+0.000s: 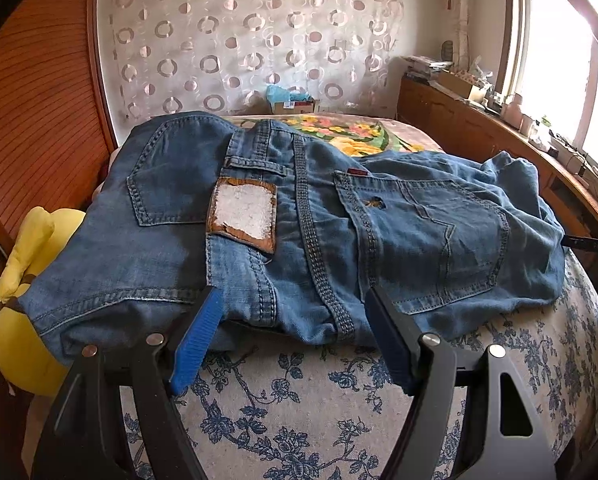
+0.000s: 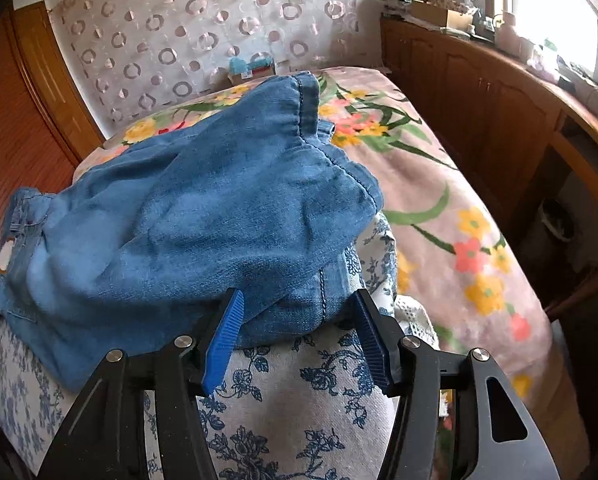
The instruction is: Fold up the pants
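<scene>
Blue denim pants (image 1: pixel 259 216) lie bunched on a blue-flowered sheet (image 1: pixel 283 400), back side up, with two back pockets and a worn white waistband patch (image 1: pixel 243 212). My left gripper (image 1: pixel 291 308) is open, its blue-padded fingers (image 1: pixel 197 340) straddling the near edge of the waist area. In the right wrist view the pants (image 2: pixel 203 216) are a crumpled heap of legs with a hem (image 2: pixel 311 100) at the far end. My right gripper (image 2: pixel 297 312) is open, fingers either side of a near fold of denim.
A yellow plush toy (image 1: pixel 23 312) lies left of the pants. A pink floral blanket (image 2: pixel 451 200) covers the bed beyond. Wooden cabinets (image 2: pixel 479 92) with clutter run along the right under a window. A wooden wardrobe (image 1: pixel 39 120) stands at the left.
</scene>
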